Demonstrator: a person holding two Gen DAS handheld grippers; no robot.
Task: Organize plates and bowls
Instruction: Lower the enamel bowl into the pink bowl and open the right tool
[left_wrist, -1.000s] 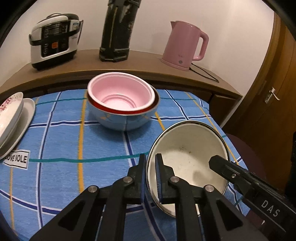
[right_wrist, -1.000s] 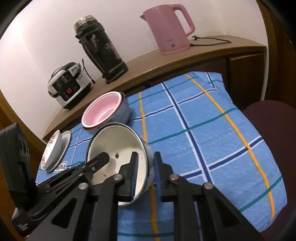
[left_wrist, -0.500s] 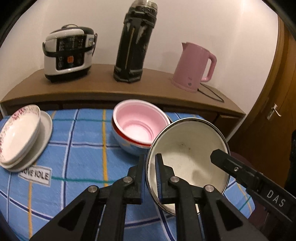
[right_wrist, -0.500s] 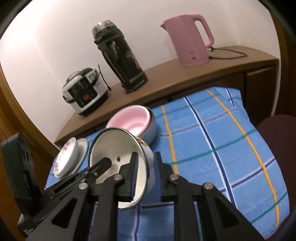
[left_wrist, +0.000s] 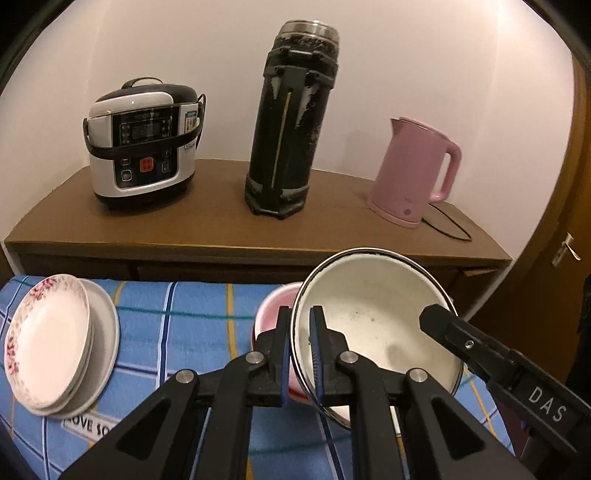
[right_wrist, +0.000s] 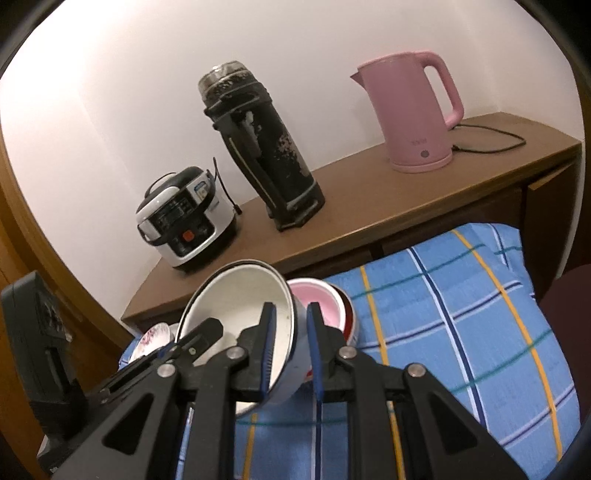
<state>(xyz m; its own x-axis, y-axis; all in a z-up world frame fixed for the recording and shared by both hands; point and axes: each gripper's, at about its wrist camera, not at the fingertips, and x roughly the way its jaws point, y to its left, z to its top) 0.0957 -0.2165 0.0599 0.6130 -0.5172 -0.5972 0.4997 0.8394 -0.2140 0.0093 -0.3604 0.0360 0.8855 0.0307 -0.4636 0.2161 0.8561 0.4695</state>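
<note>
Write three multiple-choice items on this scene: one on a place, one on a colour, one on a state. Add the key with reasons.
1. Where does the rice cooker stand?
A. on the wooden sideboard
B. on the blue cloth
C. on a chair

2. What colour is the kettle?
A. black
B. pink
C. white

3. How is the white enamel bowl held?
A. lying flat on the cloth
B. by one tool only
C. by both, left tool and right tool, each on the rim

Key: A, it sits beside the black thermos; B, its body is pink; C, each clamps the rim.
</note>
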